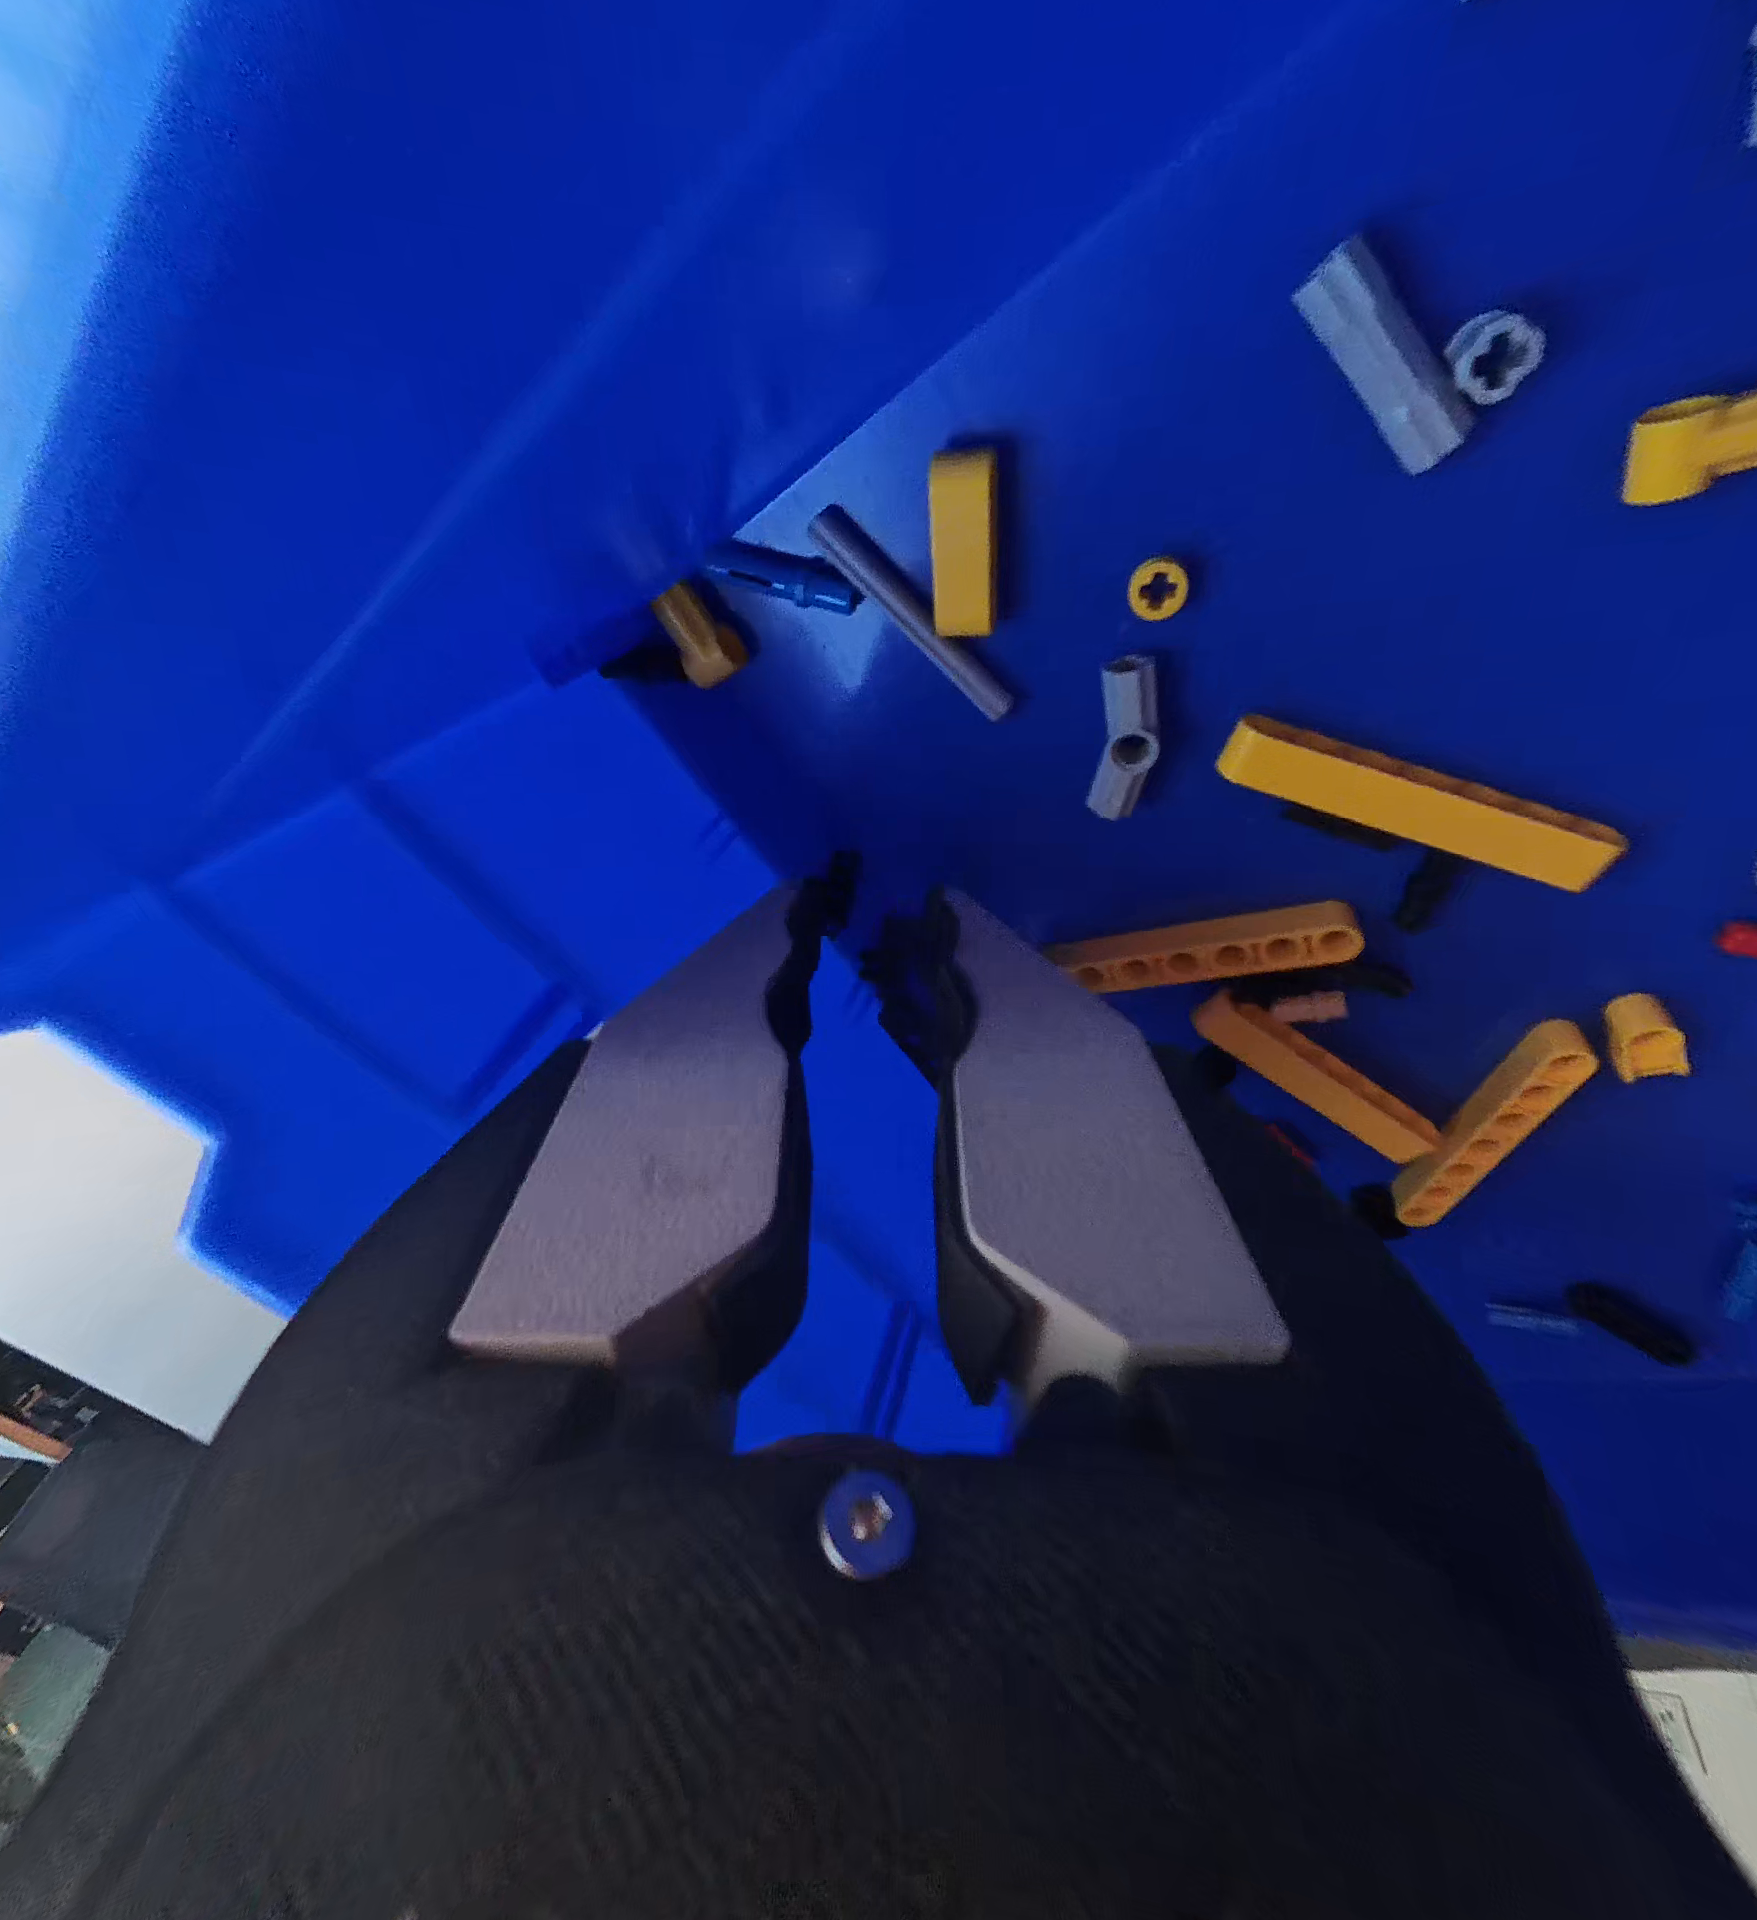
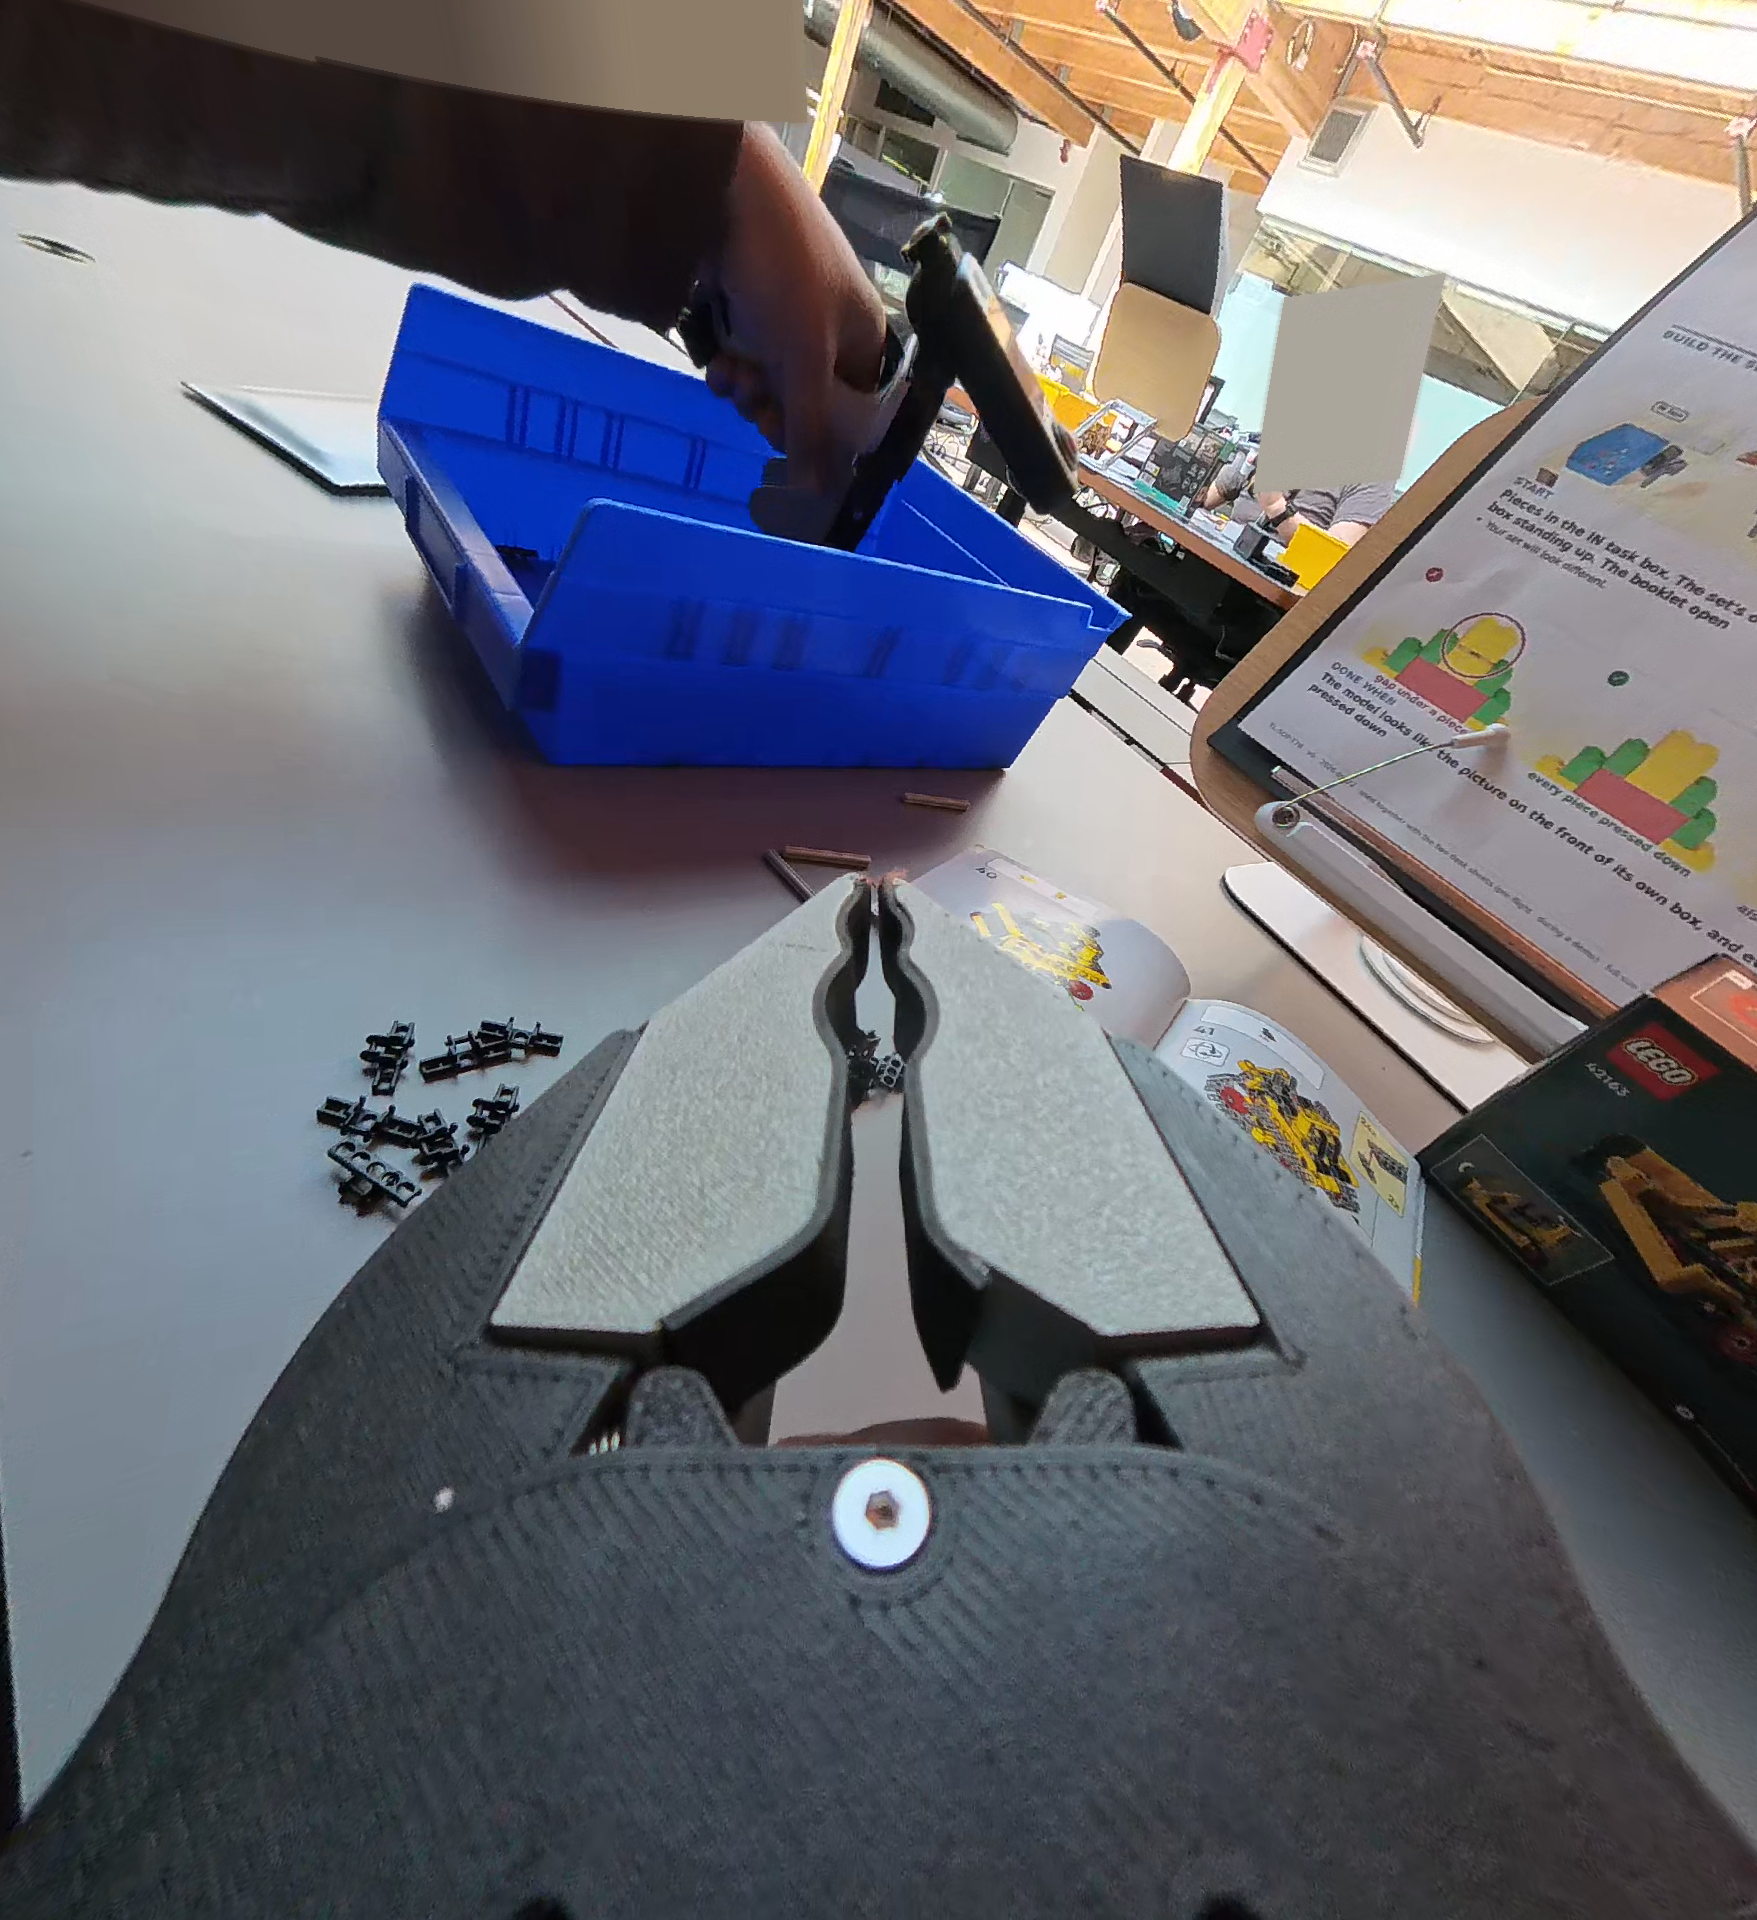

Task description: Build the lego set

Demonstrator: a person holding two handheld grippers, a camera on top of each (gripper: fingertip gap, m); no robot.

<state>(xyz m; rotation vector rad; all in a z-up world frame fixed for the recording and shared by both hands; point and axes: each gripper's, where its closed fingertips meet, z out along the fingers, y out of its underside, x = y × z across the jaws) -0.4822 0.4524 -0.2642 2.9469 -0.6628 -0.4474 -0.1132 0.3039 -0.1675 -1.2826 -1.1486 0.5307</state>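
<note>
My left gripper [image 1: 869,920] is open and reaches down inside the blue bin [image 1: 438,520], close to its side wall. A small black piece [image 1: 838,873] lies right at its fingertips. Loose parts lie on the bin floor to the right: yellow beams [image 1: 1414,800], an orange beam [image 1: 1206,945], a grey axle [image 1: 910,613] and grey connectors [image 1: 1123,738]. My right gripper [image 2: 876,888] is shut, low over the table in front of the bin [image 2: 749,707]. I see nothing clearly held between its tips. A pile of black track links [image 2: 438,1101] lies to its left.
Brown axles [image 2: 827,855] lie on the table just beyond my right fingertips. The open instruction booklet [image 2: 1061,956], the set's dark box [image 2: 1684,1195] and an instruction sheet on a stand [image 2: 1580,623] are at the right. A person's hand [image 2: 801,343] holds the left gripper in the bin. The grey axle [image 1: 910,613] is about 5 cm from my left fingertips and 40 cm from my right.
</note>
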